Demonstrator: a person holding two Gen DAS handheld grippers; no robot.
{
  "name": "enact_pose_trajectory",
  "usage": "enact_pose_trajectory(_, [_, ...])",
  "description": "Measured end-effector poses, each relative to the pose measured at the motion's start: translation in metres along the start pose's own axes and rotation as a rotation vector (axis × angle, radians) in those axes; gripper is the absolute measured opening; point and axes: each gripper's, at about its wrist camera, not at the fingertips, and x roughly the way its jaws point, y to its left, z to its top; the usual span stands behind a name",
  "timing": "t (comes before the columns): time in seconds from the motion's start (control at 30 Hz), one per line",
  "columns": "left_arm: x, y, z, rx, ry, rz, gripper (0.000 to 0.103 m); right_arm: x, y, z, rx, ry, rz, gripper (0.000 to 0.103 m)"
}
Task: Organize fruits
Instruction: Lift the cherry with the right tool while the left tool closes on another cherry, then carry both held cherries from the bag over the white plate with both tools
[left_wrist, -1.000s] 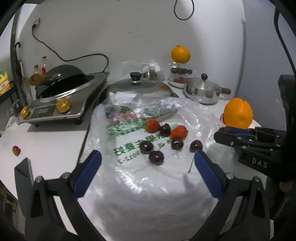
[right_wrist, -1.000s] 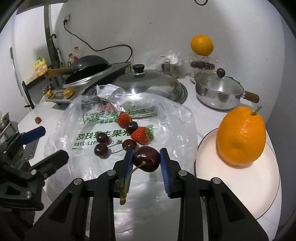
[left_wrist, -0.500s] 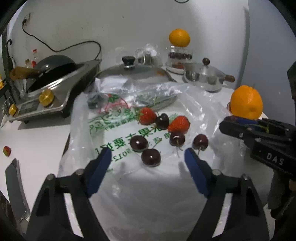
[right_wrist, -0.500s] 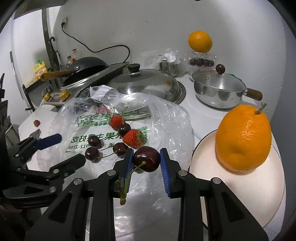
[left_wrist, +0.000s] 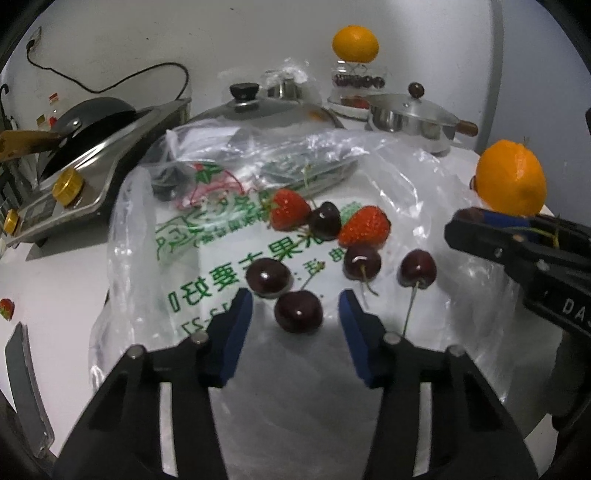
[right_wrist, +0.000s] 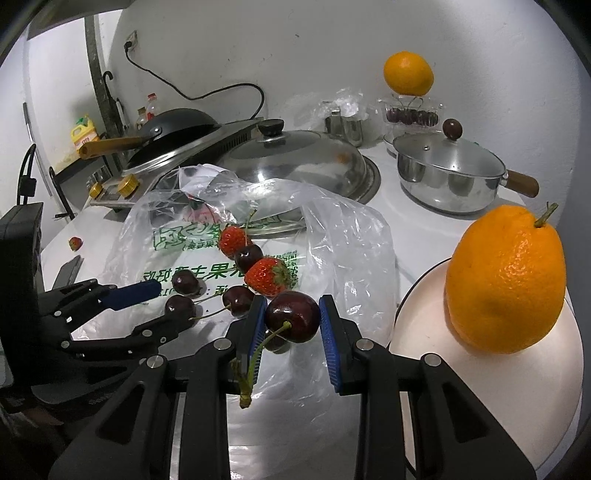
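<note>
Several dark cherries and two strawberries (left_wrist: 364, 226) lie on a clear plastic bag (left_wrist: 207, 236) with green print. My left gripper (left_wrist: 295, 310) hangs over the bag with its jaws closing around the nearest cherry (left_wrist: 298, 316); the blue pads do not touch it. My right gripper (right_wrist: 291, 318) is shut on a cherry (right_wrist: 293, 315) whose stem hangs down, held above the bag's right part. An orange (right_wrist: 506, 277) stands on a white plate (right_wrist: 554, 398) to the right of it.
A second orange (right_wrist: 408, 73) tops a clear box of cherries at the back. A steel pot (right_wrist: 448, 171), a big domed lid (right_wrist: 295, 158) and a wok on a cooker (right_wrist: 173, 125) stand behind the bag. One stray strawberry (right_wrist: 75, 243) lies at the left.
My left gripper has come forward and down over the cherries, and its jaws have narrowed from wide open to either side of one cherry. The right gripper keeps its cherry, hardly moved.
</note>
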Motion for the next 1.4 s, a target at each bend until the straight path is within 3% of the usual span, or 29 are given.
enact_pose_trajectory(0.3, [0.008,-0.002,0.0,0.004,0.029,0.001,0.046,0.003,-0.007,-0.003,0.011,0.007,0.003,0.031])
enact_pose_trajectory(0.6, [0.014,-0.001,0.002,-0.011,0.053,-0.007,0.03,0.003,-0.01,-0.005,0.016,0.006,0.004,0.031])
enact_pose_trajectory(1.4, [-0.022,0.0,0.004,-0.011,-0.011,-0.033,0.03,-0.019,-0.005,-0.002,0.006,-0.032,-0.02,0.031])
